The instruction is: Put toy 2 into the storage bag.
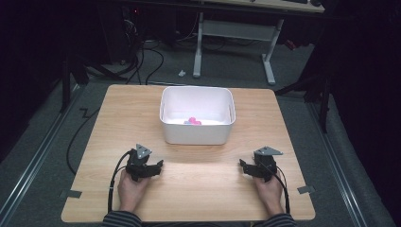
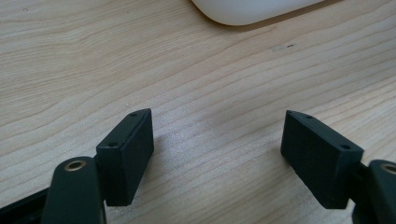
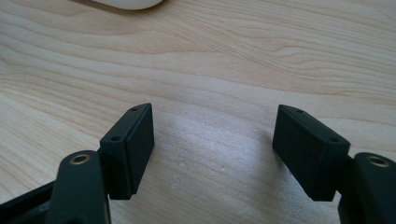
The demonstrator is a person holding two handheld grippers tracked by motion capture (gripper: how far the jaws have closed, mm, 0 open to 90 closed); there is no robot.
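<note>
In the left gripper view the left gripper [image 2: 217, 135] has its two black jaws standing wide apart with nothing but bare wood grain between them, and the rounded white base of the tub [image 2: 252, 9] cuts into the top edge of the frame, well apart from the pads. In the right gripper view the right gripper [image 3: 212, 130] is likewise spread wide over the bare table [image 3: 210, 56], gripping nothing, with a sliver of the tub at the upper left corner. In the high view the left gripper [image 1: 158, 166] sits in the lower left of the tabletop and the right gripper [image 1: 243, 165] in the lower right, each held low on the wood by a hand [image 1: 131, 188] coming in from the bottom edge (striped sleeves just show there). The white tub [image 1: 197, 132] stands at the upper centre of the table, between the two grippers and beyond them, and small pink pieces [image 1: 193, 121] lie on its floor.
</note>
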